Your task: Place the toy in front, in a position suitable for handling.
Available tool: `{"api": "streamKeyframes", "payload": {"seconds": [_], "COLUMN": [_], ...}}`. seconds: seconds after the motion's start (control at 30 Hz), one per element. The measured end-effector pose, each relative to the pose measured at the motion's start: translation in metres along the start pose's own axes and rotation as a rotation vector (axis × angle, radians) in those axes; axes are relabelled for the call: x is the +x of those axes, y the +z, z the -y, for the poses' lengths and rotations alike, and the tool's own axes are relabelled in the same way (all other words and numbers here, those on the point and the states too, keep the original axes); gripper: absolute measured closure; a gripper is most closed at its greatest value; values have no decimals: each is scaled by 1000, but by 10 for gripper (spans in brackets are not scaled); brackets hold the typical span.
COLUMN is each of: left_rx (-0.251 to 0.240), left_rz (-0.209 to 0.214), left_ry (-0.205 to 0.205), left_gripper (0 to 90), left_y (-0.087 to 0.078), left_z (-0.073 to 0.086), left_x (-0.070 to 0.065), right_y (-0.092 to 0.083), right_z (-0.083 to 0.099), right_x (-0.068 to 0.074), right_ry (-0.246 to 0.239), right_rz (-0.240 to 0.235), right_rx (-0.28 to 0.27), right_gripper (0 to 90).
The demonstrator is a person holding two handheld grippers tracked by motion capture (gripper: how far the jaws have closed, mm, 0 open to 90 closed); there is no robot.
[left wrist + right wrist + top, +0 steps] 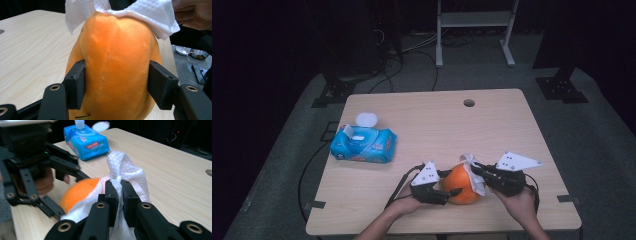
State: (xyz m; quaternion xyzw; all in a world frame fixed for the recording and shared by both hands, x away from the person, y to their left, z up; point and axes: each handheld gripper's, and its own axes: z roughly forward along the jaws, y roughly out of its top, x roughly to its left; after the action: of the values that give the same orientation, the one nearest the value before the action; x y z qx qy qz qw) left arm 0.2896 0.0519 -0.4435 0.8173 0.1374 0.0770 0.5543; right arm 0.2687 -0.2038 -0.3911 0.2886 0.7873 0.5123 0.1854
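The orange fruit [460, 184] sits at the near edge of the table [437, 125], between my two hands, and I am in the middle of wiping it. My left gripper [451, 192] steadies it: in the left gripper view the two black pads bracket the fruit [116, 67] on either side, the left pad against the skin and the right one at least touching it, so I count that as a hold, though how firm the squeeze is I cannot say from here. My right gripper [475, 169] is pinched fully together on a white wipe [474, 172], and in the right gripper view the cloth [125, 170] bunches up above the closed jaws and drapes over the top and far side of the fruit [77, 192].

As I judge it, the next move calls for dragging the wipe across the skin while my left gripper keeps the fruit from rolling; then I would need to turn the fruit to reach the covered underside. The grip on the cloth must stay tight, or it will slip free.

Farther off, well apart toward the table's left side, lies the blue wipe pack [363, 145]. Its round lid [366, 119] is flipped open, and one white sheet [79, 123] stands up from the opening, ready to pull.
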Motion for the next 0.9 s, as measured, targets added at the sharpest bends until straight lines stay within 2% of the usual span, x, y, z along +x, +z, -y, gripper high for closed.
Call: {"api": "streamKeyframes", "payload": {"seconds": [0.13, 0.2, 0.3, 0.37, 0.47, 0.5, 0.6, 0.63, 0.67, 0.73, 0.9], "left_rx": [8, 8, -5, -15, -26, -26, -43, -43, -49, -62, -62], "left_rz": [10, 10, 17, 19, 19, 13, -15, -15, -37, -46, -41], "left_ry": [-3, -4, -17, -42, -51, -46, -10, -10, 27, 44, 46], "left_gripper": [312, 296, 281, 255, 224, 241, 382, 399, 411, 426, 463], "left_y": [1, 1, 0, 1, 4, 4, -3, -3, -9, -15, -26], "left_z": [2, 3, 5, 6, 7, 7, 0, 0, -8, -15, -20], "left_x": [-1, 0, 3, 4, 3, 3, 0, 0, -3, -4, -1], "right_y": [9, 13, 12, 9, 7, 8, 5, 2, 0, -3, 1], "right_z": [-4, -5, -6, -5, -1, 0, -4, -6, -10, -12, -6], "right_x": [17, 21, 18, 13, 5, 5, 10, 12, 14, 15, 8], "right_ry": [-8, -18, -24, -20, 5, 3, -27, -30, -45, -54, -15], "right_rz": [-73, -86, -83, -53, -45, -43, -30, -29, -25, -17, -20], "right_rx": [-4, 5, 5, 7, 9, 12, -12, -21, -39, -52, -36], "right_gripper": [844, 843, 845, 845, 846, 845, 845, 845, 846, 846, 846]}}
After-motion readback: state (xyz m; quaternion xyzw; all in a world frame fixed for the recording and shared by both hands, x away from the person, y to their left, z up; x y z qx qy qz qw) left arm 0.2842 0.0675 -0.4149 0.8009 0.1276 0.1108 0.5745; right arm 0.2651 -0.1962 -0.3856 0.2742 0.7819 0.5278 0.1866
